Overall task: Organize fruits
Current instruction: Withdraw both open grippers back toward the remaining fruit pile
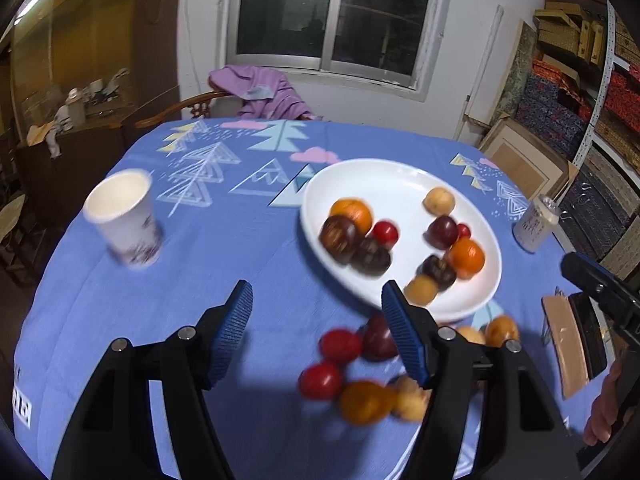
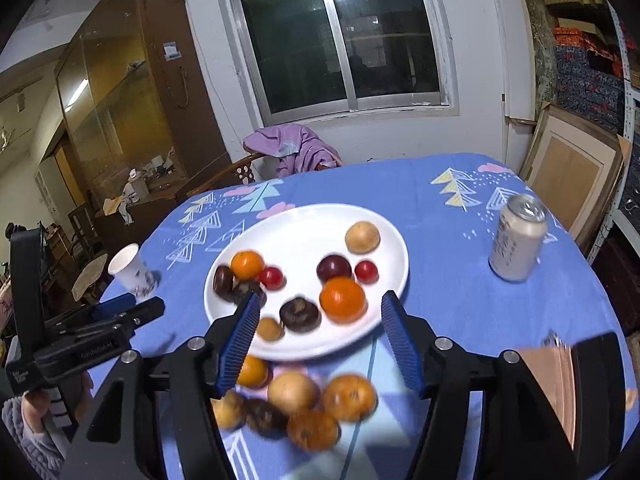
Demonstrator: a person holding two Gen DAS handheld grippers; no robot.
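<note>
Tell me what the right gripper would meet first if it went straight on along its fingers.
Probably the white plate, about at the orange fruit centred between its open fingers; depth is hard to judge, and the loose fruit pile lies below that line.

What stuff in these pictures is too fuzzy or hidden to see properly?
- Loose fruit pile: right wrist view, motion blur; the right gripper fingers cover part, so no exact count.
- Same pile, left wrist view: the left gripper finger hides some.
- Can lettering: too small and blurred.
- Paper cup pattern: blurred.
- Flat tan-and-black thing: cut off, unclear what it is.
</note>
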